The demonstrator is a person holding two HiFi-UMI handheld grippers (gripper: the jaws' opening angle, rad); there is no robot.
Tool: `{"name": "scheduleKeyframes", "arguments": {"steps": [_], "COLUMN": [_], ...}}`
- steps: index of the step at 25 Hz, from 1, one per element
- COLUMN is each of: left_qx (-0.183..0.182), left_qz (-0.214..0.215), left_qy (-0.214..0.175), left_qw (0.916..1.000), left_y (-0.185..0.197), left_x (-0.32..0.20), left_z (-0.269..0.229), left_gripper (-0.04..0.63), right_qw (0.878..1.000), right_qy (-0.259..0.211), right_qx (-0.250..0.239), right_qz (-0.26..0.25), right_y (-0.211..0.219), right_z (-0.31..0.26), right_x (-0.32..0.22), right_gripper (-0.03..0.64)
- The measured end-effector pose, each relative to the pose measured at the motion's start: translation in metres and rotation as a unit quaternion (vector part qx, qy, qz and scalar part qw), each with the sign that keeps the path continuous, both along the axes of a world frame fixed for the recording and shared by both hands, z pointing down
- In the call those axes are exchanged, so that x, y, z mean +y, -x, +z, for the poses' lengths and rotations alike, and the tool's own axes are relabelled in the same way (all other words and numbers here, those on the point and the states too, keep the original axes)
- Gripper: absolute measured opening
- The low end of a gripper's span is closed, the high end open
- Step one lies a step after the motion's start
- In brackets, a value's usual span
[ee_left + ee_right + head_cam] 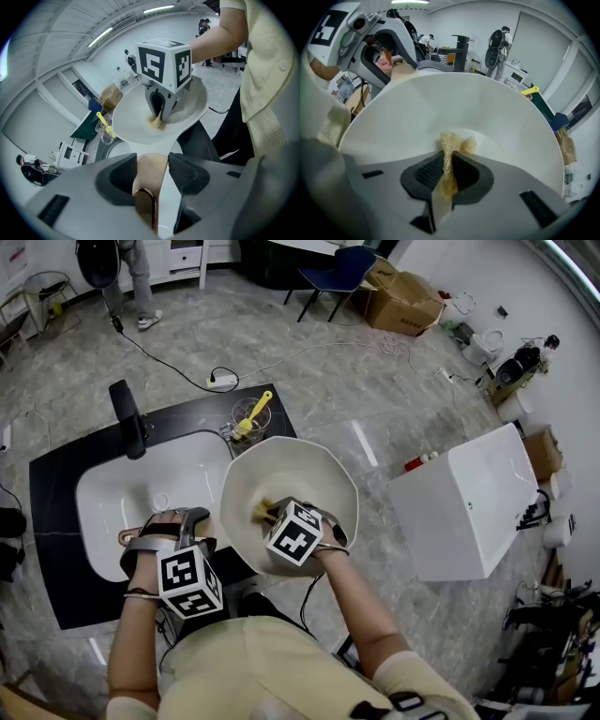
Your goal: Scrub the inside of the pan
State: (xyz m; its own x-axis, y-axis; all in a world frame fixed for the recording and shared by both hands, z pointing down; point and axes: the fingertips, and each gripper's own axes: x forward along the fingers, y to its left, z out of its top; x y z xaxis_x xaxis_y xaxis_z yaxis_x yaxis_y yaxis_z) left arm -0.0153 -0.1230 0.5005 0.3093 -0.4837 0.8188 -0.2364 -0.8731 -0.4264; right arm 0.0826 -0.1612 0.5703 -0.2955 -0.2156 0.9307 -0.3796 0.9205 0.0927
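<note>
left gripper is clamped on the pan's handle – the pinkish handle with its copper-coloured end sits between the two dark pads, jaws fairly wide around it. the pan, cream inside with a faceted rim, is held up tilted over the front right edge of the white sink, its open side facing the person. right gripper has its jaws narrow, pinching a yellow scrub pad; the frayed end of the pad sticks out past the jaw tips and touches the inner bottom of the pan near where the bottom meets the wall. in the head view the right gripper reaches down into the pan with the pad at its tip, while the left gripper sits just left of the pan, over the sink basin. the sink is set in a black counter with a black faucet at its back edge – behind the pan stands a clear container with a yellow brush in it.
</note>
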Motion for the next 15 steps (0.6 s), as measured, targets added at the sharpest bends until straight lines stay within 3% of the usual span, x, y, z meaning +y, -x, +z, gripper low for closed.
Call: {"name": "scheduleKeyframes", "arguments": {"steps": [6,11,15], "left_qx": [0.001,0.001,0.002], "left_qz": [-0.002,-0.003,-0.004], "left_qy": [-0.003,-0.005,-0.005], "left_qw": [1.0000,1.0000,1.0000], "left_y": [0.000,0.000,0.000], "left_x": [0.000,0.000,0.000], "left_z": [0.002,0.001,0.001], "left_gripper": [0.216,0.216,0.216], "right_qw": [0.999,0.991,0.984], "right_qy": [0.038,0.113,0.158], "right_qx": [-0.030,-0.075,-0.081], "right_qz": [-0.001,0.015,0.013], "right_y": [0.009,0.020,0.023], "right_z": [0.000,-0.006,-0.006], "right_x": [0.011,0.028,0.041], "right_gripper": [0.066,0.066,0.066]}}
